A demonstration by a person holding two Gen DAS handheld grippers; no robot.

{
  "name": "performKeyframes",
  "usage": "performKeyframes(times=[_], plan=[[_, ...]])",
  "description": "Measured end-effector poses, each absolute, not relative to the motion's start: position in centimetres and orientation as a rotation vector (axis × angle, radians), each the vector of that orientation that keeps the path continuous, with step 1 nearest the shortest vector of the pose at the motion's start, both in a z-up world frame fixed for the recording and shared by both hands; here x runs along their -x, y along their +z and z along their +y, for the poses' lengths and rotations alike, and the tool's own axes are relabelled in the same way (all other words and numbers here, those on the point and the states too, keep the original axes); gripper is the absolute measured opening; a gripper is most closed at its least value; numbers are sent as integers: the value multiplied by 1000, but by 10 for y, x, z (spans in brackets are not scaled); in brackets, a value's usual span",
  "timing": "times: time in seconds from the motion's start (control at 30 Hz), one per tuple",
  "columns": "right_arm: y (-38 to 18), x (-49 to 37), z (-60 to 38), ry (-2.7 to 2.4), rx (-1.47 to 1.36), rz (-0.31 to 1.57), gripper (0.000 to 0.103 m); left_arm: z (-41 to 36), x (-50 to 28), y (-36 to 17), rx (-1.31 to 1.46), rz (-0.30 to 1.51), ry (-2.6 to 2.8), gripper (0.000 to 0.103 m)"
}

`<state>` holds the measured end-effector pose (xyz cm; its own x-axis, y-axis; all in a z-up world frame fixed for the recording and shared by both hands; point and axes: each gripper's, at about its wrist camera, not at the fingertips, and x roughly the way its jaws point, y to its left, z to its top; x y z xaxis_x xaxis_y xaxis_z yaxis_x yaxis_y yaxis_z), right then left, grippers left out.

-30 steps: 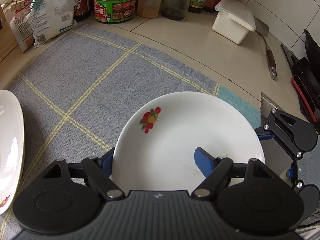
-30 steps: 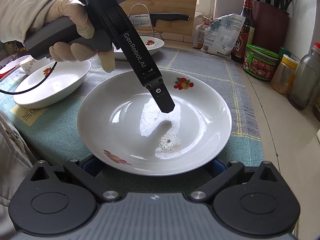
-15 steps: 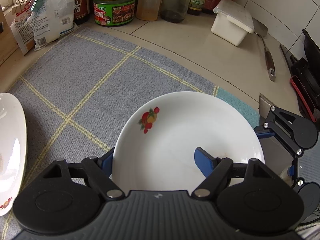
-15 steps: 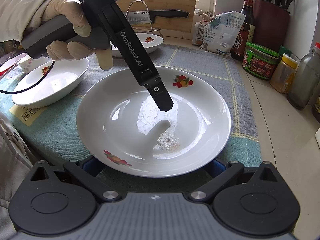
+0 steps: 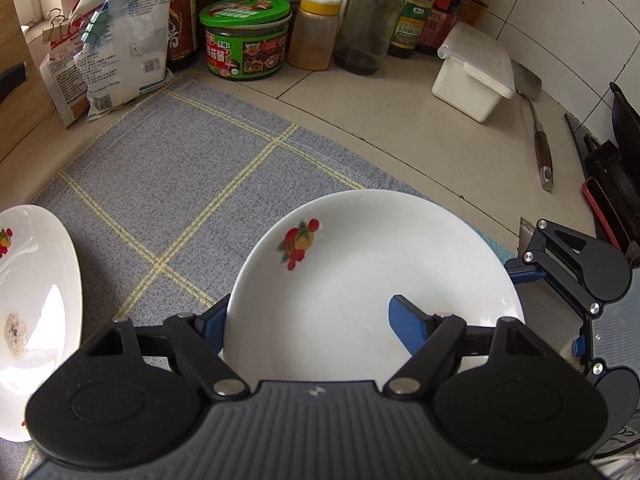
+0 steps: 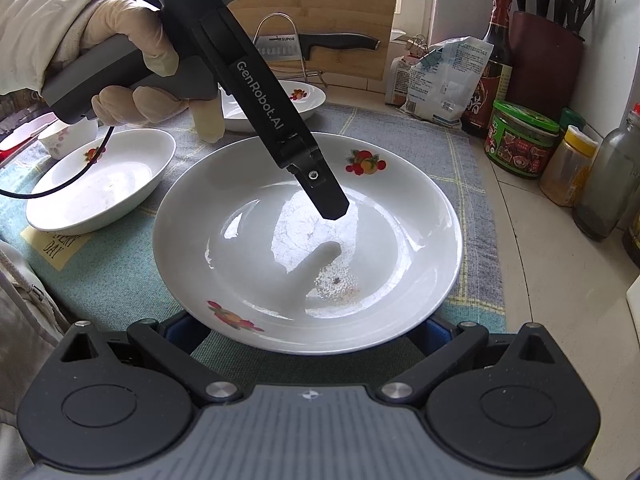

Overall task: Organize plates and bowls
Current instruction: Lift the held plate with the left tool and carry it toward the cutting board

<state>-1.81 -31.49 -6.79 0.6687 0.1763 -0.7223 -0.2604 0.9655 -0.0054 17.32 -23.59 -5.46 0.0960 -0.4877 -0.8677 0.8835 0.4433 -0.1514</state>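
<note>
A white plate with fruit prints lies on the blue-grey checked cloth. My left gripper is open and straddles its rim. One blue finger sits outside the edge, and the other finger hovers over the plate's inside and casts a shadow on it. My right gripper is open wide at the plate's near edge, with both blue fingertips hidden under the rim. A shallow white bowl and another plate stand further off on the cloth.
Along the wall stand a green-lidded jar, a yellow-capped jar, bottles, a clipped bag and a white lidded box. A spatula lies on the counter. A small cup and a knife rack are at the back.
Almost nothing: the left wrist view has tipped up slightly and shows more of the jars. The plate and both grippers keep their places.
</note>
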Motion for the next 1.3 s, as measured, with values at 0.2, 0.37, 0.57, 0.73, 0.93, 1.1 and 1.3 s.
performKeyframes(times=[0.2, 0.37, 0.57, 0.73, 0.93, 1.1, 1.3], plan=[[-64, 7, -320, 255, 127, 795, 103, -237, -181, -55, -460, 1030, -1061, 80], [-64, -3, -324, 260, 126, 795, 103, -241, -190, -54, -457, 1024, -1055, 80], [-65, -17, -331, 262, 135, 794, 103, -247, -203, -55, -458, 1013, -1048, 80], [-66, -29, -336, 261, 142, 795, 103, -253, -214, -58, -458, 1007, -1047, 80], [-68, -44, -343, 256, 146, 797, 103, -258, -228, -64, -455, 1002, -1044, 80], [-70, -55, -349, 251, 146, 803, 103, -264, -238, -68, -454, 999, -1043, 80], [-72, -70, -356, 246, 154, 808, 103, -274, -250, -71, -453, 991, -1041, 80]])
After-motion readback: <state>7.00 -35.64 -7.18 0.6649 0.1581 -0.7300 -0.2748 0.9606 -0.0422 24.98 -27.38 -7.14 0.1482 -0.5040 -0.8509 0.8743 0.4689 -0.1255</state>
